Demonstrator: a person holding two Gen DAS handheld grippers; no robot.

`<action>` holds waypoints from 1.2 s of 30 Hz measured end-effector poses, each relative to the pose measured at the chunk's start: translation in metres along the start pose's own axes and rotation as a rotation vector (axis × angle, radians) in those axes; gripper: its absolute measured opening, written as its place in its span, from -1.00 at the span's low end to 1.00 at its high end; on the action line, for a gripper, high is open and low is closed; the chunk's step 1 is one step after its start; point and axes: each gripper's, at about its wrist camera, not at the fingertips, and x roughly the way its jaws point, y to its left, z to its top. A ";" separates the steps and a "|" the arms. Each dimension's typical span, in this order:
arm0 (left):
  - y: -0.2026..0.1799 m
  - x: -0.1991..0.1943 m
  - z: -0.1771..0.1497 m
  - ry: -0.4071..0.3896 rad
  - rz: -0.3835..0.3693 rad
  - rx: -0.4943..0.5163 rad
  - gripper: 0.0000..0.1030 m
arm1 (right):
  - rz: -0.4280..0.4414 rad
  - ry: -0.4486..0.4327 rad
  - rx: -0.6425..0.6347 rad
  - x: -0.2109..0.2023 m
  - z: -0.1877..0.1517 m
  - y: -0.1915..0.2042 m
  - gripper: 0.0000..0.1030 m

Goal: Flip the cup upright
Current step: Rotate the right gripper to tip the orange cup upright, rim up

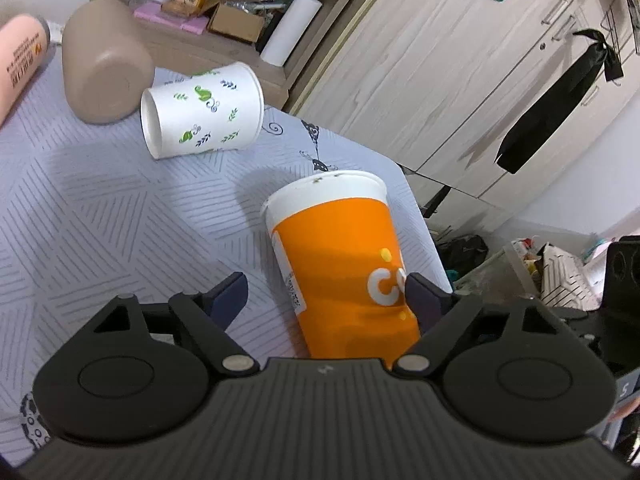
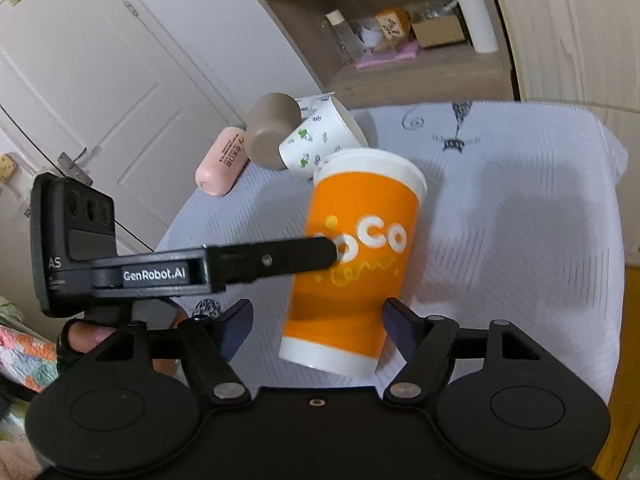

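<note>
Now orange cup upright btwn right gripper fingers, maybe untouched.

- The left wrist view looks forward and steeply down along its fingers, close over the desk, facing the shelf and wardrobe.
- The right wrist view sits close too, aimed across the desk toward the door.
- Both 2 views share the orange cup, leaf-print cup, brown cup and shelf.
</note>
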 end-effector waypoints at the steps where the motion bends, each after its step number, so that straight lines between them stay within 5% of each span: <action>1: 0.002 0.001 0.001 0.003 -0.010 -0.007 0.63 | 0.000 0.004 -0.007 0.002 0.003 0.000 0.55; 8: 0.016 0.011 0.001 0.045 -0.091 -0.083 0.61 | -0.056 0.014 -0.040 0.016 0.014 -0.007 0.59; 14: 0.013 0.011 -0.002 0.060 -0.148 -0.068 0.31 | -0.062 0.009 -0.058 0.017 0.008 -0.005 0.46; 24: -0.006 -0.022 -0.019 0.002 -0.133 0.066 0.30 | -0.085 -0.041 -0.166 0.002 -0.015 0.027 0.46; 36: -0.013 -0.075 -0.040 -0.126 -0.040 0.226 0.30 | -0.168 -0.147 -0.441 0.005 -0.036 0.083 0.45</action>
